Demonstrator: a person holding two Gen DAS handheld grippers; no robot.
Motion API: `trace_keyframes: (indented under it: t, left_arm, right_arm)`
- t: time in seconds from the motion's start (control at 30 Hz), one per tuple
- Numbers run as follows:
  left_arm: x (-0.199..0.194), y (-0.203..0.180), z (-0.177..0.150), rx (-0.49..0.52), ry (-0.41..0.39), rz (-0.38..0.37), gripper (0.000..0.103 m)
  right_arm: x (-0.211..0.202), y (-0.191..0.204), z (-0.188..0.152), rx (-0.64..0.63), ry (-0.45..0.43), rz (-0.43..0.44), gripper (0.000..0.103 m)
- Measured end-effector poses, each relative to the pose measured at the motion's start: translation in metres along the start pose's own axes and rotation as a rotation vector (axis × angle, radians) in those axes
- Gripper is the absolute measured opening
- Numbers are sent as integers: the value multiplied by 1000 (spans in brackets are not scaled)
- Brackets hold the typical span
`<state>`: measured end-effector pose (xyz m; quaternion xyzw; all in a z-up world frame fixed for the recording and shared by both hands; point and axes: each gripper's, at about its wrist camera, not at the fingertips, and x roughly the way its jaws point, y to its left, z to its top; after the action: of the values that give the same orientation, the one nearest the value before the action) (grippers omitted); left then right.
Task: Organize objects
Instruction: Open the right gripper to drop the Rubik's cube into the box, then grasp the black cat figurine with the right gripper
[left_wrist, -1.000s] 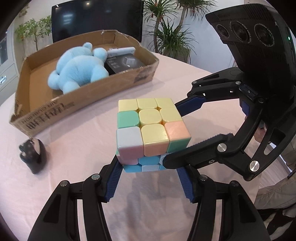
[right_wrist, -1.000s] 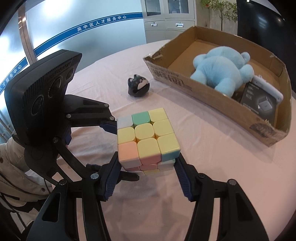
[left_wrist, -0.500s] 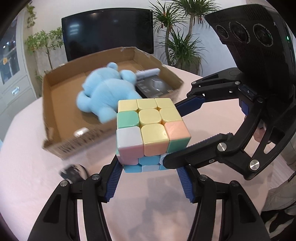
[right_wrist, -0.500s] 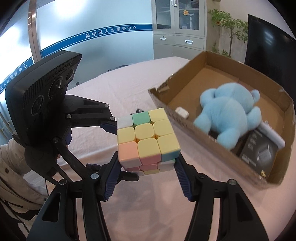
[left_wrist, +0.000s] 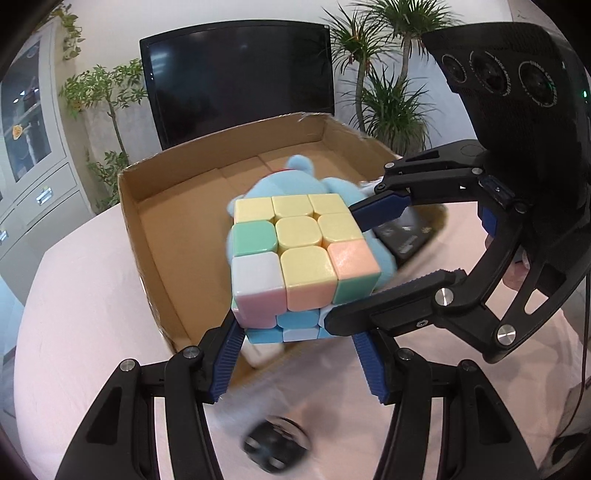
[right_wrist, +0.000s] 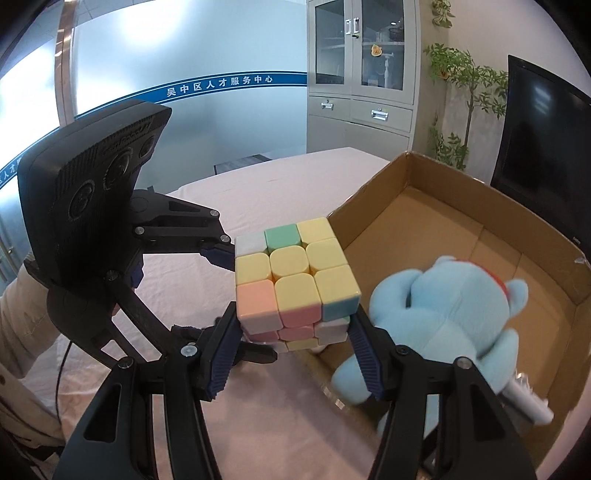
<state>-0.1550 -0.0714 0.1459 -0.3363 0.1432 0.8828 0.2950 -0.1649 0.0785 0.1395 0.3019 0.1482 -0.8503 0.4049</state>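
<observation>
A pastel puzzle cube (left_wrist: 299, 251) (right_wrist: 295, 280) hangs in the air over the near wall of an open cardboard box (left_wrist: 166, 192) (right_wrist: 443, 192). My left gripper (left_wrist: 299, 332) (right_wrist: 236, 302) is shut on its lower layers from one side. Crosswise to it, my right gripper (right_wrist: 295, 332) (left_wrist: 364, 262) is shut on the same cube. Inside the box lie a light blue plush toy (left_wrist: 266, 188) (right_wrist: 443, 306), a black packet (left_wrist: 406, 236) and a white item (right_wrist: 528, 402). The cube hides most of the plush in the left wrist view.
A small black figurine (left_wrist: 275, 446), blurred, sits on the pink tablecloth (left_wrist: 74, 314) below the left gripper. Behind the box stand a dark screen (left_wrist: 236, 81), potted plants (left_wrist: 391, 103) and a grey cabinet (right_wrist: 362, 92). A person's sleeve (right_wrist: 14, 332) shows at the left.
Both grippers, still clamped on the cube, rose and carried it toward the box. The box now fills the view under the cube, and the black figurine slid down to the bottom.
</observation>
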Motion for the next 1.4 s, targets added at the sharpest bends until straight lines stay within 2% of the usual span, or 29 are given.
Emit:
trace_keyframes:
  t: [0.13, 0.37, 0.53, 0.6, 0.67, 0.73, 0.8, 0.9, 0.97, 1.07, 1.13, 1.17, 1.2, 1.27, 1.33, 1.4]
  left_arm:
    - [32, 28, -3, -34, 57, -49, 56]
    - [71, 39, -21, -59, 96, -8, 56]
    - [82, 34, -27, -45, 96, 50, 56]
    - [75, 33, -28, -53, 96, 42, 57]
    - [60, 33, -26, -58, 57, 42, 59]
    - [41, 32, -26, -78, 32, 84, 81]
    - [20, 32, -32, -104, 10, 143, 94]
    - [1, 34, -50, -163, 23, 162, 100]
    - [-2, 33, -68, -223, 54, 144, 100]
    - [5, 28, -96, -292, 88, 72, 100]
    - [21, 24, -107, -311, 132, 86, 97]
    - [30, 23, -112, -316, 152, 99, 91]
    - [40, 21, -118, -334, 183, 99, 59]
    - [44, 11, -121, -330, 159, 106, 60]
    - [45, -9, -120, -317, 144, 34, 60]
    - [47, -43, -117, -256, 135, -61, 60]
  right_arm:
    - [29, -16, 2, -1, 22, 0, 55]
    - [69, -34, -11, 20, 59, 21, 55]
    - [76, -36, -15, 22, 61, -11, 57]
    - [72, -35, -15, 42, 56, -26, 65]
    - [62, -35, -13, 55, 14, -55, 80]
    - [51, -34, -12, 77, -13, -75, 80]
    - [40, -32, -12, 106, -26, -79, 80]
    - [28, -23, -18, 123, -13, -113, 80]
    - [21, -16, -27, 137, -6, -121, 80]
    - [11, -5, -44, 184, -2, -68, 81]
    - [4, 1, -57, 216, 6, -41, 81]
    - [0, 4, -63, 228, 13, -32, 81]
    - [-6, 8, -69, 239, 20, -26, 81]
    - [-14, 13, -79, 247, 28, -16, 81]
    - [-26, 18, -92, 257, 31, 2, 81]
    - [-37, 24, -109, 278, 45, 26, 81]
